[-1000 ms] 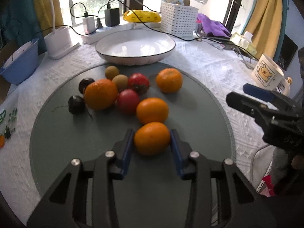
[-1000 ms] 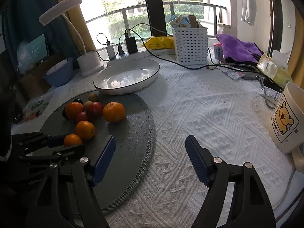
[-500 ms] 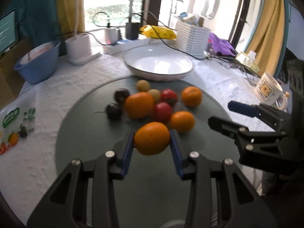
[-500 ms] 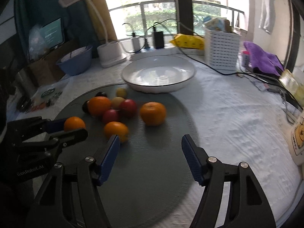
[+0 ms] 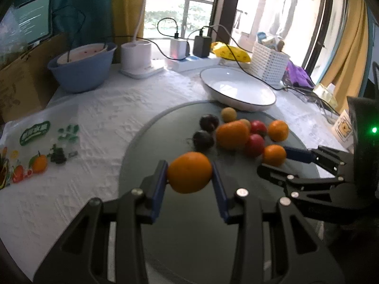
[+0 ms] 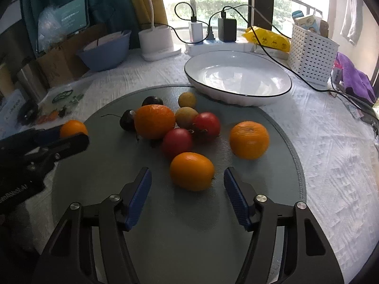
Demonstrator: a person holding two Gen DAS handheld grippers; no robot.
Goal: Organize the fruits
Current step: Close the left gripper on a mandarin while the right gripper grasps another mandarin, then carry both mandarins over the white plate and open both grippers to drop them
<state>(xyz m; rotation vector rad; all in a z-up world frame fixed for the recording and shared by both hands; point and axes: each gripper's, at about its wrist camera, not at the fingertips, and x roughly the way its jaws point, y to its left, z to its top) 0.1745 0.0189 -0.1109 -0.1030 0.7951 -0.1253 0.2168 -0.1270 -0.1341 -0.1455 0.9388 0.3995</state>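
My left gripper (image 5: 189, 174) is shut on an orange (image 5: 190, 172) and holds it above the grey round mat (image 5: 165, 224); it also shows in the right wrist view (image 6: 73, 127). My right gripper (image 6: 187, 184) is open, its fingers on either side of a second orange (image 6: 191, 170) that lies on the mat. More fruit lies on the mat: a big orange (image 6: 154, 121), another orange (image 6: 249, 139), two red tomatoes (image 6: 206, 125), two dark plums (image 6: 128, 123) and two small yellowish fruits (image 6: 187, 99). An empty white bowl (image 6: 236, 75) stands behind the mat.
A blue bowl (image 6: 104, 52), a white lamp base (image 6: 156, 42), chargers with cables (image 6: 227, 29), a yellow packet (image 6: 270, 39) and a white basket (image 6: 312, 49) line the back. A printed plastic bag (image 5: 35, 149) lies left of the mat. A mug (image 5: 343, 127) stands right.
My left gripper closed on the orange, lifted it off the mat and carried it left. My right gripper moved left over the mat and now straddles another orange.
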